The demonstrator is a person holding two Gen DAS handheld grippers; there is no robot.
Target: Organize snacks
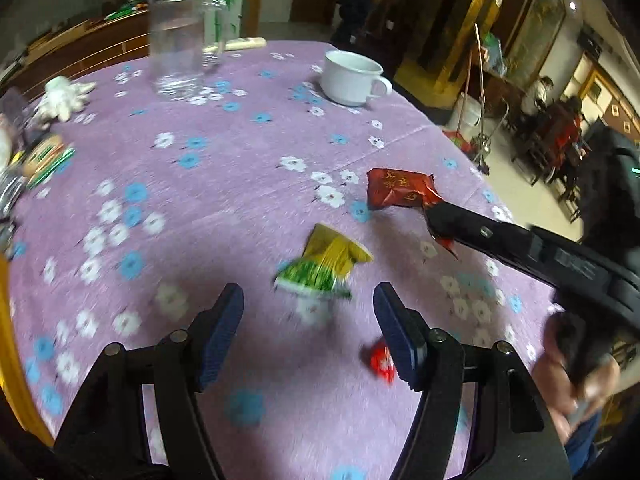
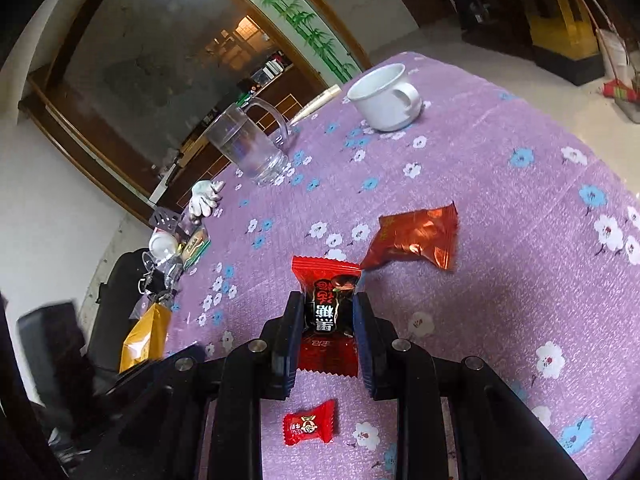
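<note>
A table [image 1: 248,184] under a purple cloth printed with blue and white flowers carries everything. Far back stands a clear glass mug [image 1: 176,48], upright, with a white remote-like bar [image 1: 240,44] lying behind it. To its right sits a white cup [image 1: 350,78], upright, handle turned to the right. At the left edge lie a white crumpled glove [image 1: 64,98] and a blurred heap of small packets [image 1: 44,160]; from the right wrist a yellow bag [image 2: 146,338] shows at that same edge.

The right gripper [image 2: 328,320] is clenched on a red and black candy packet [image 2: 326,308], its pads pressing both sides of the wrapper, which sticks out ahead of and behind the fingers. The left gripper [image 1: 308,308] stands released, nothing between its blue pads [image 1: 222,332], hovering above the cloth.

A dark red foil packet [image 2: 414,238] lies on the cloth just ahead and to the right of the right gripper, apart from it. A yellow and green packet [image 1: 324,264], blurred, lies in front of the left gripper's gap, not touching either finger. A small red candy [image 2: 309,422] rests on the cloth beneath the right gripper; from the left wrist it sits just beside the right-hand finger.
</note>
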